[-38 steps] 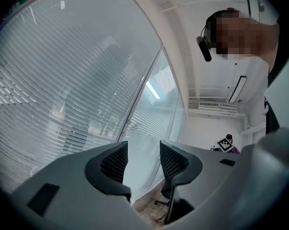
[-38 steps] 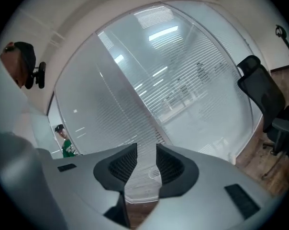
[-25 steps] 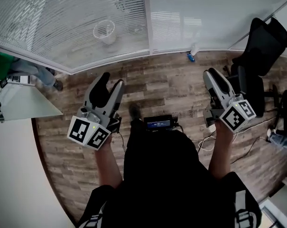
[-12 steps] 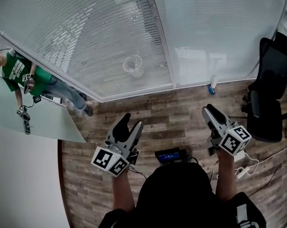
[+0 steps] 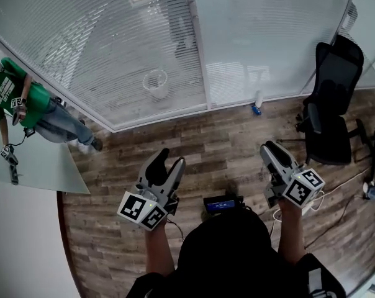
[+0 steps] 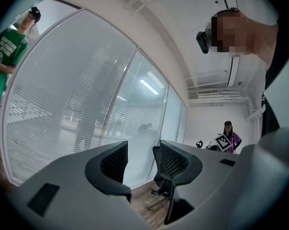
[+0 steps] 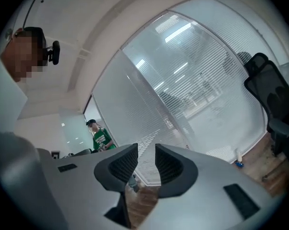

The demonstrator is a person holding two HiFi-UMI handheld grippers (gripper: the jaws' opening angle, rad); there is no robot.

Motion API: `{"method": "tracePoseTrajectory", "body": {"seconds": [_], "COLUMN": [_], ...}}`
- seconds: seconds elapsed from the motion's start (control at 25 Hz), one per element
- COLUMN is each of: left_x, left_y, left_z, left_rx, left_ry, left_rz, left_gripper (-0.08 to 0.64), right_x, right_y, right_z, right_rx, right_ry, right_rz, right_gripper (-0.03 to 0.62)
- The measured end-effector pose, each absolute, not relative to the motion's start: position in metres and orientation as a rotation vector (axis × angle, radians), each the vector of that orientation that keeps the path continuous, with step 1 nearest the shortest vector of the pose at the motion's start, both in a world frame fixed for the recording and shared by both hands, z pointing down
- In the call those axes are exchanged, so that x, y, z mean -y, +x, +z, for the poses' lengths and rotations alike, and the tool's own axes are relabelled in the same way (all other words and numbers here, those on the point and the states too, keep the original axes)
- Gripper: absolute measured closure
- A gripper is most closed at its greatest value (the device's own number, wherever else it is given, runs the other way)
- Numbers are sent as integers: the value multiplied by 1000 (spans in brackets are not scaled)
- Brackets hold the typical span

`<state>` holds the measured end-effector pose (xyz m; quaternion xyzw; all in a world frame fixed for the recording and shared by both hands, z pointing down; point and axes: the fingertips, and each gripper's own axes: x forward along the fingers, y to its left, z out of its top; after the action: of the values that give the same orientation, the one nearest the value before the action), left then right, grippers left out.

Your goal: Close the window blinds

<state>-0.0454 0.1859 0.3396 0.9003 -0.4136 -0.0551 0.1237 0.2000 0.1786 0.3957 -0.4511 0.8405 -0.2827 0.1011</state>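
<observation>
A curved glass wall (image 5: 268,42) fills the top of the head view. The window blinds (image 5: 100,48) hang across its panes, with their slats open enough that shapes show through. The blinds are ahead of you and well apart from both grippers.

Below the glass lies a wood-plank floor (image 5: 225,135). A black office chair (image 5: 330,117) stands at your right, near the glass.

Both your forearms reach forward from your body, side by side. Each holds its gripper level and pointed toward the glass.

The left gripper (image 5: 167,161) has its jaws well apart and holds nothing. In the left gripper view, only the distant chair and floor show between the jaws of the left gripper (image 6: 139,164).

The right gripper (image 5: 268,151) has a narrower gap. Its jaws have just been closing. In the right gripper view, nothing sits between the jaws of the right gripper (image 7: 145,164), and only the floor and glass show beyond.

A person in a green shirt (image 5: 13,98) stands at the far left. A pale waste bin (image 5: 154,82) shows through the glass. A small bottle (image 5: 257,103) stands on the floor at the foot of the glass, near the chair.
</observation>
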Motion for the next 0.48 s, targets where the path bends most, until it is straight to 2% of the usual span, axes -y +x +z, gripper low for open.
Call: {"method": "tracePoseTrajectory", "body": {"seconds": [0.48], "left_x": [-242], "left_y": [-43], "left_z": [324], "left_rx": [1155], "left_ry": [2651], "left_rz": [-281], "left_gripper": [351], "right_x": [-237], "right_y": [207], "right_z": [362], "right_rx": [-2497], "right_ry": [-1398], "right_rz": [-768], "right_gripper": [486]}}
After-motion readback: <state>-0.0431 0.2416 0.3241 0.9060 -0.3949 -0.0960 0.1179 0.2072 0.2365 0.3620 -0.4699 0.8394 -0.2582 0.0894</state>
